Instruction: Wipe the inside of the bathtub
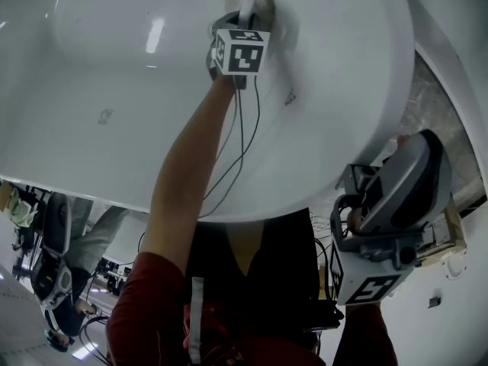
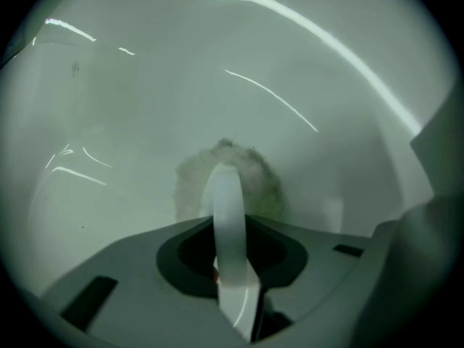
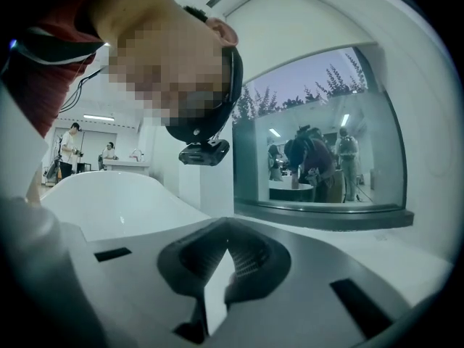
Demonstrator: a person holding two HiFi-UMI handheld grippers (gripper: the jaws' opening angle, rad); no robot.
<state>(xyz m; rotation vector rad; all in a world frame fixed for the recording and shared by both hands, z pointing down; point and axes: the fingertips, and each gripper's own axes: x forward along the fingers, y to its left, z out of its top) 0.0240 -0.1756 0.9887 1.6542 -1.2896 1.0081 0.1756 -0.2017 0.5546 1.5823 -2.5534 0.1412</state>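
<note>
**Wiping in progress.** The left gripper (image 1: 245,4), on an arm stretched deep into the bathtub (image 1: 114,158), has its jaws clenched on a pale, fuzzy cloth (image 2: 250,176). The cloth is pressed against the tub's inner wall near the far end. The right gripper (image 3: 216,285) is held outside the rim beside the person's body, its jaws closed together with nothing between them (its view looks up and away from the tub, so it takes no part in the wipe).

Progress is judged early to middle. A small dark mark (image 1: 290,96) lies near the cloth on the wall, and a fainter mark (image 1: 105,115) sits well apart on the near side; both appear unwiped. The rest of the glossy interior shows no streaks or wetness, so the areas already covered cannot be told.
</note>
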